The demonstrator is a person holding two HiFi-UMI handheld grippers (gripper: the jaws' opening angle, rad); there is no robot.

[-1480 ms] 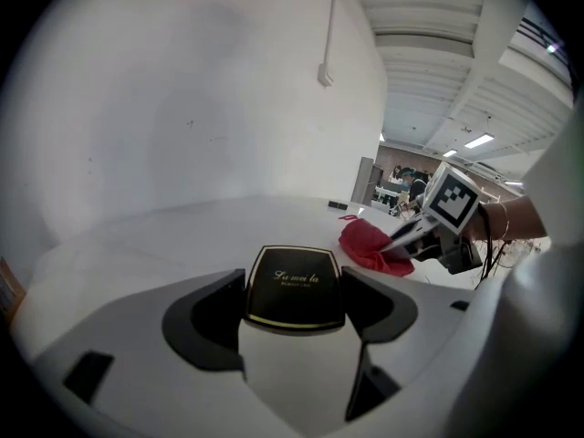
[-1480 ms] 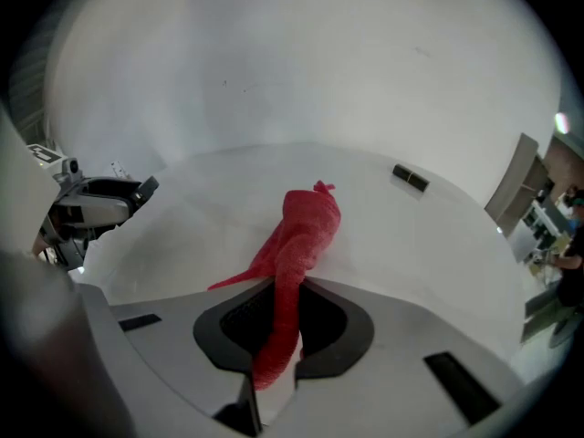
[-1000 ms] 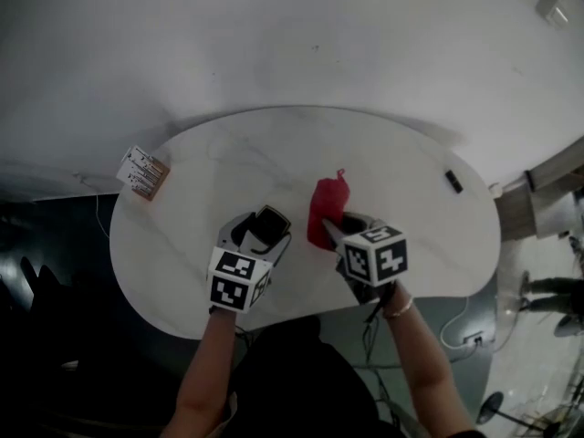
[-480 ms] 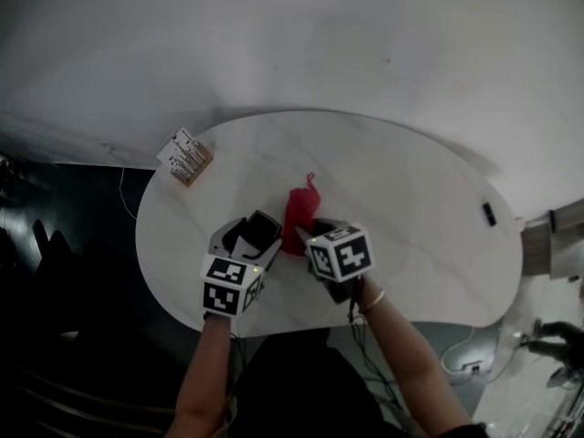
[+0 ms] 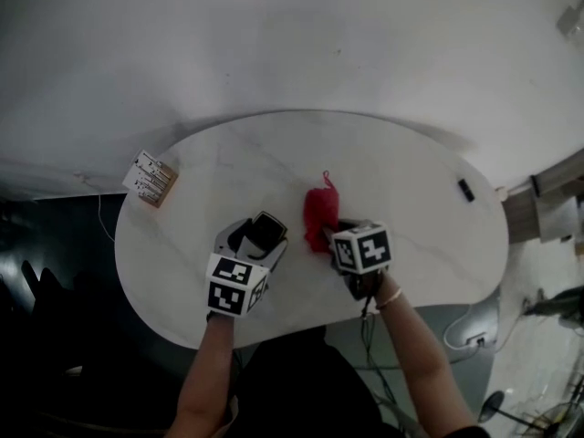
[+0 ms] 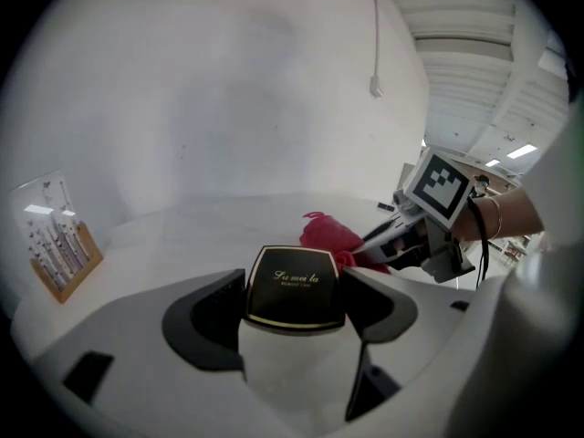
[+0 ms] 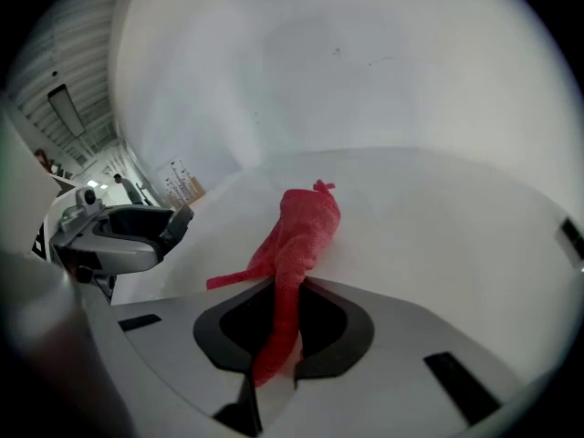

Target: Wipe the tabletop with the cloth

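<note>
A red cloth (image 5: 318, 215) lies bunched on the white marble tabletop (image 5: 383, 172), near the middle. My right gripper (image 5: 334, 238) is shut on the cloth's near end; in the right gripper view the cloth (image 7: 297, 245) runs out from between the jaws onto the table. My left gripper (image 5: 260, 235) is just left of the cloth and is shut on a small black box with a gold rim (image 6: 296, 286), which it holds above the table. The right gripper (image 6: 392, 241) also shows in the left gripper view, beside the cloth (image 6: 328, 238).
A small card stand in a wooden base (image 5: 151, 180) sits at the table's far left edge. A small dark object (image 5: 466, 190) lies near the right edge. Behind the table is a plain white wall. Cables hang below the near right edge.
The cloth has been dragged left and then back right across the table in my right gripper. It is now more bunched. The left gripper still holds the black box.
</note>
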